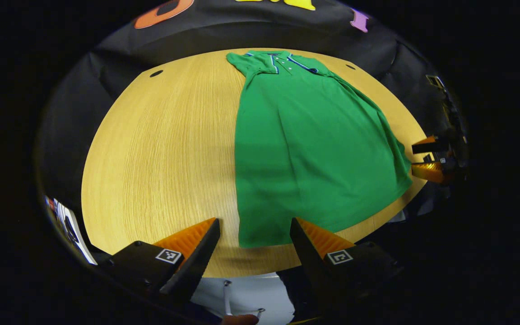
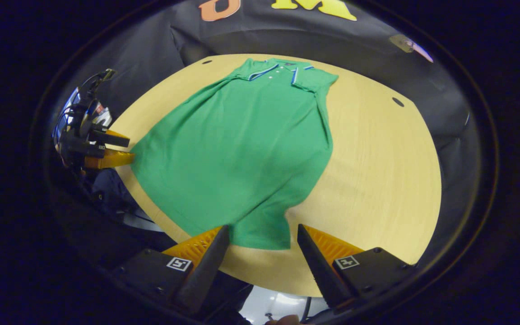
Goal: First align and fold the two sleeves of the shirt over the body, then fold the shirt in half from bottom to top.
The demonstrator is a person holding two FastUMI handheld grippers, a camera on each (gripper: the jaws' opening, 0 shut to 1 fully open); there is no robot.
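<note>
Shirt [image 1: 305, 149] flat on the wooden surface [image 1: 160, 153], collar [image 1: 282, 63] toward 12 o'clock, hem toward 6 o'clock. Sleeves apparently already folded in over the body, leaving a long narrow shape; judged therefore at the start of the bottom-to-top fold.

Left tool [image 1: 253, 246] spread wide, holding nothing, poised just off the hem corner at 6 o'clock in the left gripper view. Right tool [image 2: 262, 246] likewise wide and empty, hem corner lying between its fingers in the right gripper view. Each tool also visible in the other's view: right tool [image 1: 427, 158] at 3 o'clock beside the shirt edge, left tool [image 2: 106, 149] at 9 o'clock.

Next move, by judgement: lower both onto the two hem corners, pinch together, lift and carry toward the collar, keeping the edge level.

Hard to make out: how neatly the sleeves sit underneath, whether any finger already touches cloth, and the near rim of the surface, cut off behind the fingers.
</note>
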